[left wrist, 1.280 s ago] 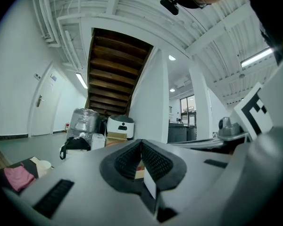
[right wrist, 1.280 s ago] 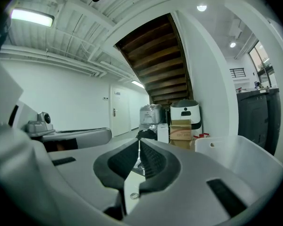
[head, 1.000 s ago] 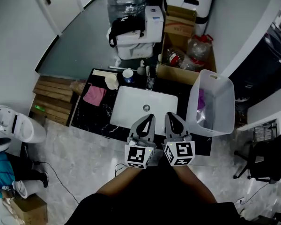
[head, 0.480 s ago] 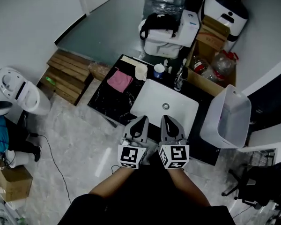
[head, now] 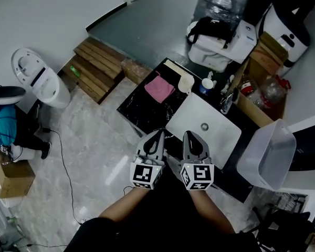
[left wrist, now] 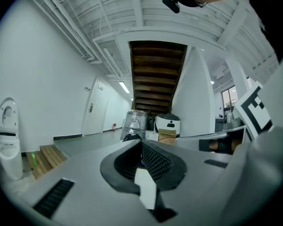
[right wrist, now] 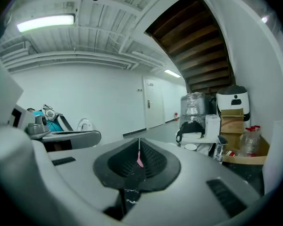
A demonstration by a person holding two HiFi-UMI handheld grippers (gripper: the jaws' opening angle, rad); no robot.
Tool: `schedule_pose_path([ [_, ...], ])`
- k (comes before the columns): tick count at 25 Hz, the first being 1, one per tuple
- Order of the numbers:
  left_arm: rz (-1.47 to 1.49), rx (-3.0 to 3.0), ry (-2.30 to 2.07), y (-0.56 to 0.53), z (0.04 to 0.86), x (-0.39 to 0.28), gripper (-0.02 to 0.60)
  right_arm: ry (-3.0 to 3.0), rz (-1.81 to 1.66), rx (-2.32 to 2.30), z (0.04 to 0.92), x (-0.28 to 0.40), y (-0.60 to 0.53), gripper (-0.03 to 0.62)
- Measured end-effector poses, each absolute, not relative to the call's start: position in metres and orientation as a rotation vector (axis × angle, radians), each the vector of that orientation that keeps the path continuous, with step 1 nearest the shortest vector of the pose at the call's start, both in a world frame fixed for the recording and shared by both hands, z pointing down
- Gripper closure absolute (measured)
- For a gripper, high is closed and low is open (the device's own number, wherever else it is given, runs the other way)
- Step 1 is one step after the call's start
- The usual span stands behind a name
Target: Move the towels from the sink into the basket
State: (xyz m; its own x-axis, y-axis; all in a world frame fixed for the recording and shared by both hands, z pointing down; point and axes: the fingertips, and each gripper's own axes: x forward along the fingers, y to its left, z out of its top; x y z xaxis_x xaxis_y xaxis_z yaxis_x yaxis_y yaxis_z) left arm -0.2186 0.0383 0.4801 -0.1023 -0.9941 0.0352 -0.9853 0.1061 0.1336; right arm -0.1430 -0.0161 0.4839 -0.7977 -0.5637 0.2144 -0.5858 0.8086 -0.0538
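Observation:
A pink towel [head: 159, 88] lies flat on the black marble counter [head: 142, 112], left of the white sink [head: 197, 135]. The sink's bowl looks bare. The translucent white basket [head: 268, 156] stands at the counter's right end; its contents cannot be made out. My left gripper [head: 158, 135] and right gripper [head: 189, 136] are held side by side over the counter's front edge, near the sink's left corner. Both are shut and hold nothing. In the left gripper view, the left gripper [left wrist: 141, 142] has its jaws together. The right gripper [right wrist: 139, 142] shows only a pink sliver through its slit.
Bottles and a cup [head: 207, 83] stand by the faucet behind the sink. Beyond the counter are a white appliance with a black bag [head: 220, 41] and cardboard boxes [head: 262, 96]. Wooden steps [head: 97, 67] and a white machine [head: 39, 77] stand at the left; a cable lies on the floor.
Both grippers, still shut and side by side, have shifted left along the counter's front. In the head view the sink and basket now lie further right, and more floor shows on the left.

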Motion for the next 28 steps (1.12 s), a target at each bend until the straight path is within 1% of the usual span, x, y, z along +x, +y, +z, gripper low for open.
schedule_pose_path([
  [6, -0.105, 2.013, -2.272, 0.013, 0.476, -0.251, 0.568, -2.812, 0.168, 0.851, 0.487, -0.180, -0.039, 0.570],
  [13, -0.113, 2.037, -2.251, -0.028, 0.475, -0.278, 0.568, -2.771, 0.245, 0.821, 0.510, -0.210, -0.076, 0.571],
  [19, -0.037, 2.046, -2.241, -0.068, 0.484, -0.308, 0.568, -2.773, 0.270, 0.840, 0.525, -0.240, -0.121, 0.571],
  [24, -0.058, 2.071, -2.201, -0.091, 0.484, -0.325, 0.568, -2.760, 0.295, 0.859, 0.539, -0.259, -0.149, 0.569],
  [28, 0.016, 2.082, -2.211, -0.102, 0.489, -0.343, 0.568, -2.742, 0.298, 0.859, 0.545, -0.268, -0.166, 0.571],
])
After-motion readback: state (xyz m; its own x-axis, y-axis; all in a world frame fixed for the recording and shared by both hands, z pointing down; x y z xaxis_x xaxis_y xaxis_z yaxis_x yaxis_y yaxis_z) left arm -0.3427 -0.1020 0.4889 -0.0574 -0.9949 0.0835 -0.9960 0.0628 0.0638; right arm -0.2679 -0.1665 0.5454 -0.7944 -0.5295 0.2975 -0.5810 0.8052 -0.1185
